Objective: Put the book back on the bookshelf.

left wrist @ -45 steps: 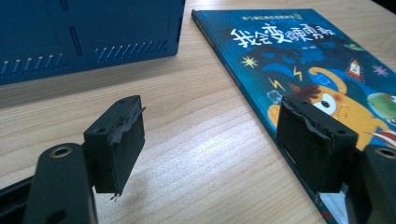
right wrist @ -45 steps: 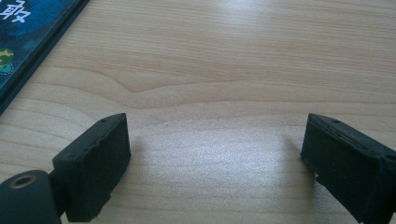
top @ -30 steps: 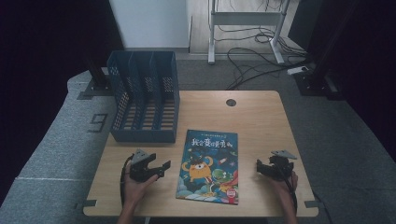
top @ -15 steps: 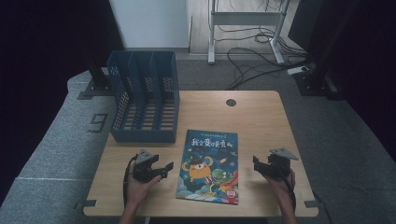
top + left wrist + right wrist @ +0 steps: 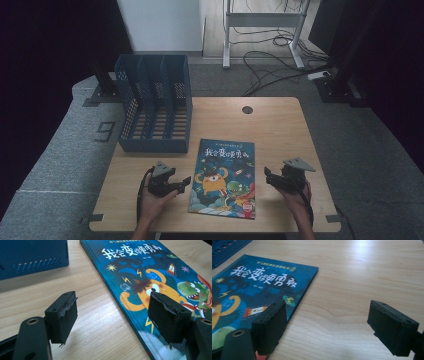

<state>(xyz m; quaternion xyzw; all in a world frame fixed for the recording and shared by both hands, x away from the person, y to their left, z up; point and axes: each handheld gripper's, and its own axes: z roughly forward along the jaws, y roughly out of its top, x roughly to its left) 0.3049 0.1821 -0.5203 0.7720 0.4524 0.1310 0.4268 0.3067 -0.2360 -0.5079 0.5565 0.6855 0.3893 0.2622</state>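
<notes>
Lying flat between two wide-open grippers [image 5: 186, 181] [image 5: 268, 176], blue picture book [image 5: 225, 176] shows cartoon monsters

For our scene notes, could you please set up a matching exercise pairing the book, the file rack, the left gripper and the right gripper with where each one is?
Things:
1. book
2. file rack
3. left gripper
4. right gripper

Places:
A. at the back left of the table
B. open, by the right edge of the picture cover
C. flat on the wood, at the front middle
D. open, by the left edge of the picture cover

Pairs: 1-C, 2-A, 3-D, 4-B
</notes>
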